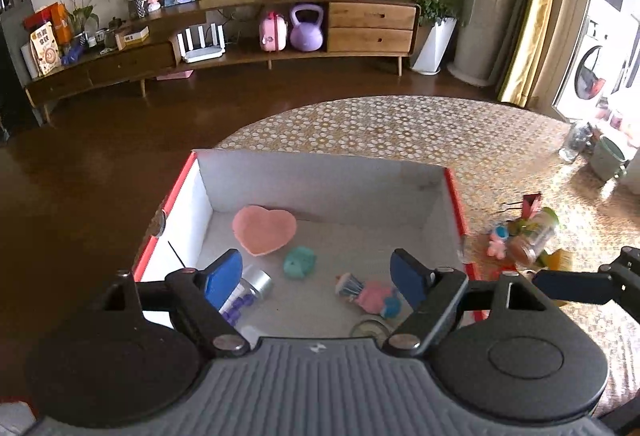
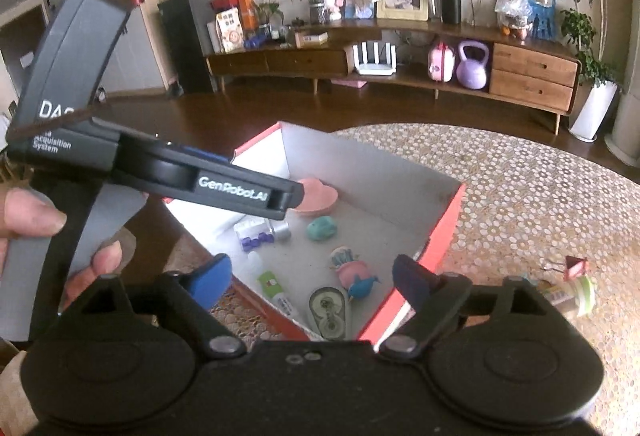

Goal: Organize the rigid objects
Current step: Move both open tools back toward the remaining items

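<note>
Both tongs point(image 1: 318, 278) point(image 2: 312, 282) gape empty above the box point(image 1: 320, 171).

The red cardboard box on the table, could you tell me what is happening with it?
A person holds two handheld grippers above the red cardboard box. The left gripper and right gripper both have open, empty jaws. A pink heart-shaped dish and small toys lie inside; a clear jar waits on the table outside.

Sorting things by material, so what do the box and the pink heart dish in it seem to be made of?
Box: probably cardboard, matte white inside and red outside, with thin flat walls. Heart dish: smooth matte pink, maybe ceramic or plastic; its look leaves that open.
</note>
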{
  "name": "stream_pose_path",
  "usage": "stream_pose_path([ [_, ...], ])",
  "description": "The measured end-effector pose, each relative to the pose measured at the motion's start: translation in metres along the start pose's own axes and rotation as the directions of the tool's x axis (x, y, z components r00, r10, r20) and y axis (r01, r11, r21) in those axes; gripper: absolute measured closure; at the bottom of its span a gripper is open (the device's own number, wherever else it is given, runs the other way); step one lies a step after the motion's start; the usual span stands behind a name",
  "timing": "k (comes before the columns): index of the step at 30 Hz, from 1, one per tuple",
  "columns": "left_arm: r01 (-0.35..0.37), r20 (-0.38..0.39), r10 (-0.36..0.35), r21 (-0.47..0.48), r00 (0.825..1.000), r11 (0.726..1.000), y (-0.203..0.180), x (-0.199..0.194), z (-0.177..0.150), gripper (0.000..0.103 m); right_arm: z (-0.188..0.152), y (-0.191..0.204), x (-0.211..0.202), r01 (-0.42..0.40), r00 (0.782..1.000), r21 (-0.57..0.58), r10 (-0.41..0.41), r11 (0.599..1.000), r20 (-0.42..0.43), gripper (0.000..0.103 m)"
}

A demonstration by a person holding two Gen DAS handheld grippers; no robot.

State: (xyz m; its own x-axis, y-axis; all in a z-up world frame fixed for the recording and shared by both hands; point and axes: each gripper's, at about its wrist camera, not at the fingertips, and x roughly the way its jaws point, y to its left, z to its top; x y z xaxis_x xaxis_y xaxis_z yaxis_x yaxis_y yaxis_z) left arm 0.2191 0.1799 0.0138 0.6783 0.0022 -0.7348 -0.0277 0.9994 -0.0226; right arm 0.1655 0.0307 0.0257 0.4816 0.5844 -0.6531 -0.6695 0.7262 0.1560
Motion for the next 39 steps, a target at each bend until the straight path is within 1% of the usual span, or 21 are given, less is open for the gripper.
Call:
stream_pose_path([
  [2, 0.009, 0.013, -0.009, -0.006, 1.0, 1.0, -0.004, -0.007, -0.003, 0.021, -0.004, -0.005, -0.013, -0.01, 1.0, 0.004, 0.01, 1.0, 0.022, 0.008],
  [5, 0.026, 0.033, -0.026, 0.001, 0.999, 1.0, -0.014, -0.017, -0.009, 0.02, -0.013, -0.013, -0.033, -0.006, 0.999, 0.011, 0.005, 1.0, 0.046, 0.003],
  [8, 0.042, 0.045, -0.043, 0.018, 0.998, 0.999, -0.028, -0.024, -0.014, 0.02, -0.024, -0.024, -0.049, 0.003, 0.998, 0.026, -0.005, 1.0, 0.065, 0.001],
  [11, 0.069, 0.062, -0.071, 0.032, 0.996, 0.997, -0.045, -0.03, -0.021, 0.02, -0.036, -0.036, -0.062, 0.03, 0.996, 0.028, -0.033, 0.999, 0.078, 0.001],
  [15, 0.118, 0.065, -0.121, 0.038, 0.991, 0.992, -0.068, -0.032, -0.031, 0.019, -0.056, -0.054, -0.075, 0.06, 0.995, 0.039, -0.063, 0.997, 0.081, 0.001],
  [16, 0.132, 0.065, -0.134, 0.041, 0.989, 0.99, -0.074, -0.031, -0.033, 0.017, -0.061, -0.057, -0.076, 0.071, 0.994, 0.042, -0.074, 0.997, 0.081, 0.001],
  [18, 0.151, 0.066, -0.154, 0.046, 0.986, 0.987, -0.086, -0.03, -0.036, 0.004, -0.071, -0.067, -0.08, 0.091, 0.992, 0.049, -0.095, 0.995, 0.082, 0.0],
  [19, 0.16, 0.072, -0.163, 0.049, 0.984, 0.986, -0.091, -0.029, -0.037, 0.003, -0.076, -0.072, -0.081, 0.101, 0.991, 0.056, -0.105, 0.993, 0.081, 0.0],
  [23, 0.195, 0.067, -0.198, 0.051, 0.978, 0.979, -0.113, -0.021, -0.039, 0.003, -0.092, -0.09, -0.084, 0.132, 0.987, 0.088, -0.139, 0.987, 0.075, 0.001],
  [26, 0.188, 0.079, -0.192, 0.045, 0.978, 0.981, -0.13, -0.013, -0.041, 0.001, -0.1, -0.104, -0.082, 0.161, 0.983, 0.11, -0.169, 0.981, 0.072, 0.001],
  [30, 0.172, 0.088, -0.177, 0.066, 0.98, 0.983, -0.155, 0.001, -0.04, 0.0, -0.108, -0.121, -0.075, 0.193, 0.976, 0.143, -0.205, 0.971, 0.068, 0.001],
  [34, 0.195, 0.058, -0.199, 0.08, 0.978, 0.978, -0.176, 0.02, -0.033, 0.0, -0.112, -0.138, -0.063, 0.229, 0.969, 0.18, -0.241, 0.957, 0.049, 0.001],
  [36, 0.212, 0.044, -0.217, 0.092, 0.975, 0.973, -0.186, 0.031, -0.031, 0.0, -0.113, -0.145, -0.055, 0.229, 0.97, 0.199, -0.24, 0.953, 0.036, 0.001],
  [39, 0.197, 0.031, -0.202, 0.118, 0.979, 0.973, -0.201, 0.05, -0.027, 0.0, -0.114, -0.155, -0.045, 0.238, 0.969, 0.21, -0.247, 0.948, 0.019, 0.001],
])
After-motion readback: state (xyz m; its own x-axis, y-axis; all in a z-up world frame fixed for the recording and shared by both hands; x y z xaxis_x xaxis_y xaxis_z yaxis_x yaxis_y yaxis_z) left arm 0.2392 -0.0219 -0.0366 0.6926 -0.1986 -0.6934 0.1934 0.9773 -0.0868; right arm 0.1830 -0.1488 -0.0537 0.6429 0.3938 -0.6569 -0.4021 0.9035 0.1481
